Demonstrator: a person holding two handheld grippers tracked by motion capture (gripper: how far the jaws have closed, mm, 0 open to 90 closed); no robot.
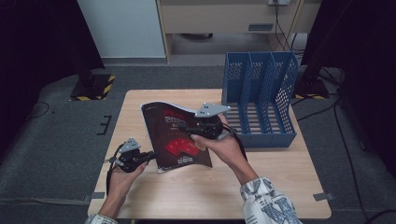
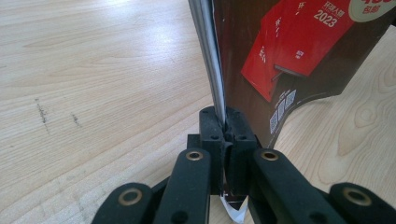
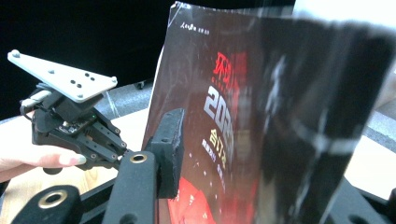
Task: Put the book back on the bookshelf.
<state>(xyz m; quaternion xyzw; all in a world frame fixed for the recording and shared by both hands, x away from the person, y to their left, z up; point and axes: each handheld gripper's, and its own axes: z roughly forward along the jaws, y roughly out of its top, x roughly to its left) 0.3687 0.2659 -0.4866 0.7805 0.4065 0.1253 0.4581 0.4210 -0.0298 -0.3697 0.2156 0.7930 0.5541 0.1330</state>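
A dark magazine with red artwork on its cover is held up off the wooden table, tilted and slightly curved. My left gripper is shut on its lower left corner; in the left gripper view the pads pinch the spine edge of the magazine. My right gripper reaches in from the right, over the cover. In the right gripper view the magazine stands between the jaws of my right gripper, which are wide apart. One pad lies near the cover; the other is hidden behind the blurred page.
A blue three-slot file rack lies on the table's far right corner, just behind my right hand. The left gripper's grey plate shows in the right gripper view. A stand base with yellow-black stripes sits on the floor beyond the table's left.
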